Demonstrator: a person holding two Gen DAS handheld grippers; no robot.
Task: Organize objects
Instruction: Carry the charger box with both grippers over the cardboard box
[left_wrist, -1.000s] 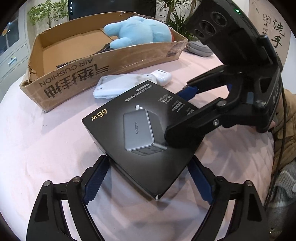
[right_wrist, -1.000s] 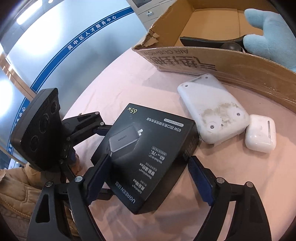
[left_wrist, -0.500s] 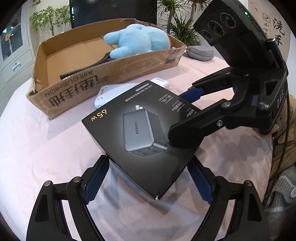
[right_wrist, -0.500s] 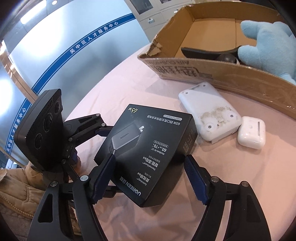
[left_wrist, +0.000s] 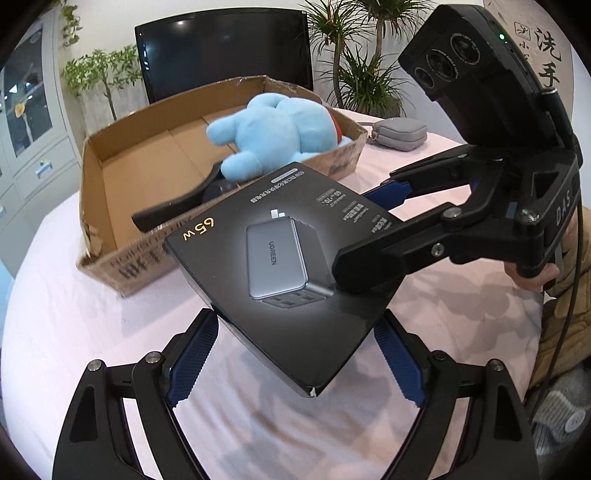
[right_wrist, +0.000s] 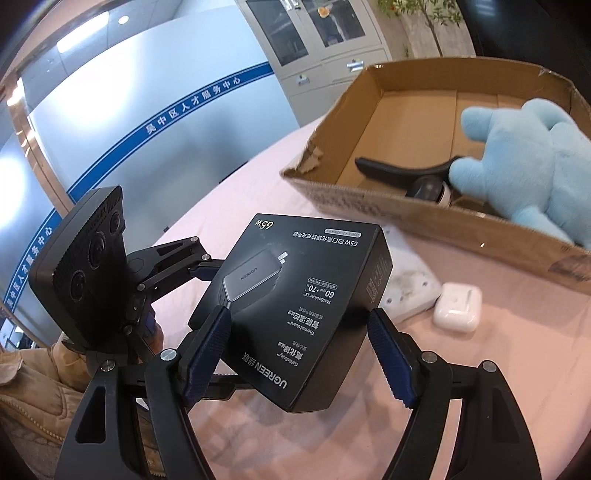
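Observation:
A black UGREEN 65W charger box (left_wrist: 284, 266) is held in the air above the pink table, tilted, between both grippers. My left gripper (left_wrist: 295, 362) is shut on its near corner sides. My right gripper (right_wrist: 299, 332) is shut on the box (right_wrist: 306, 306) from the other side; its fingers (left_wrist: 369, 266) show in the left wrist view. Beyond it stands an open cardboard box (left_wrist: 110, 177) holding a blue plush toy (left_wrist: 280, 133) and a black handled tool (right_wrist: 402, 171).
A white flat device (right_wrist: 410, 291) and a white earbud case (right_wrist: 458, 308) lie on the pink tablecloth (right_wrist: 480, 369) in front of the cardboard box. A grey pouch (left_wrist: 399, 133) lies behind the box on the right. Plants and a monitor stand beyond the table.
Both grippers have lifted the charger box off the table and carried it up toward the cardboard box. The white device and earbud case stayed on the table.

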